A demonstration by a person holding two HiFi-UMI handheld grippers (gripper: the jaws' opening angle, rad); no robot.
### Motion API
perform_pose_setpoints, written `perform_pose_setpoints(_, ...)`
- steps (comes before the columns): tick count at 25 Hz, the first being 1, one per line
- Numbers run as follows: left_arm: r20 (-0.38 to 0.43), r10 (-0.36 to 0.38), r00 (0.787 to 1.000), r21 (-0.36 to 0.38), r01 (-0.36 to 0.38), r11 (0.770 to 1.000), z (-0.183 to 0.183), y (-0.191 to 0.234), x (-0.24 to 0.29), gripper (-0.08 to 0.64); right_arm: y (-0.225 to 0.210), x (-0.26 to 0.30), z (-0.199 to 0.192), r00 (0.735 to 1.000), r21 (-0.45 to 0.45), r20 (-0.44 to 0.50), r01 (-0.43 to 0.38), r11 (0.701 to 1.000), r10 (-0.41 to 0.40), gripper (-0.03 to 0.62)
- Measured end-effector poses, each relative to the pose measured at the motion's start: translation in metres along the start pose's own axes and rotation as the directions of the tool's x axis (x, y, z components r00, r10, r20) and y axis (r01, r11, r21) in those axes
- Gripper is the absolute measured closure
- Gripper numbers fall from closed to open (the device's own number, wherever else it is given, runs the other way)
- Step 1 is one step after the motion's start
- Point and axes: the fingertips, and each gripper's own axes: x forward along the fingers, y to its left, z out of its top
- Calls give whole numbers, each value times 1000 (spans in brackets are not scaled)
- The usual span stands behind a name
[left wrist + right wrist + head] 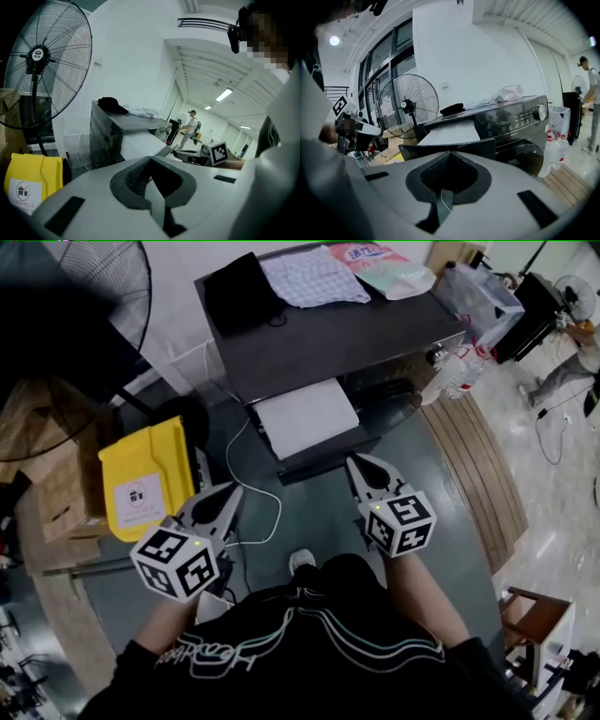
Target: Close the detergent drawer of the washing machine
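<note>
Cut off, unreadable
The fan point(103, 277) runs off the head view's upper edge; panel print on the washing machine point(511, 124) is too small to read; the detergent drawer point(307, 418) hides the front beneath.

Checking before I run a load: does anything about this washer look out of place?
Yes. The detergent drawer stands pulled far out of the front of the washing machine instead of shut. A black cloth and a checked cloth also lie loose on its top.

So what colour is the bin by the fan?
The bin is yellow, clearest in the head view.
</note>
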Motion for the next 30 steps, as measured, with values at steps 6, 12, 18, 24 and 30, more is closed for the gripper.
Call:
perform_pose_setpoints(6,3,16,1000,-4,-16,1000,6,12,-1,537,-2,15,8,1000,-3,-6,-4,1000,4,566)
perform_pose_setpoints(12,29,30,999,-20,-29,999,17,17,0,537,-3,25,13,1000,-39,-21,-16,999,16,566)
perform_pose_setpoints(18,34,47,998,-40,-46,998,16,17,-1,537,-3,29,17,999,-54,-38,-24,998,22,566)
perform_pose_setpoints(24,27,50,998,-59,-48,997,19,13,8,537,-6,37,23,998,-51,-53,-47,998,45,566)
perform_pose_setpoints(30,31,62,998,-85,-60,995,22,16,9,537,-6,45,31,997,-64,-64,-55,996,51,566)
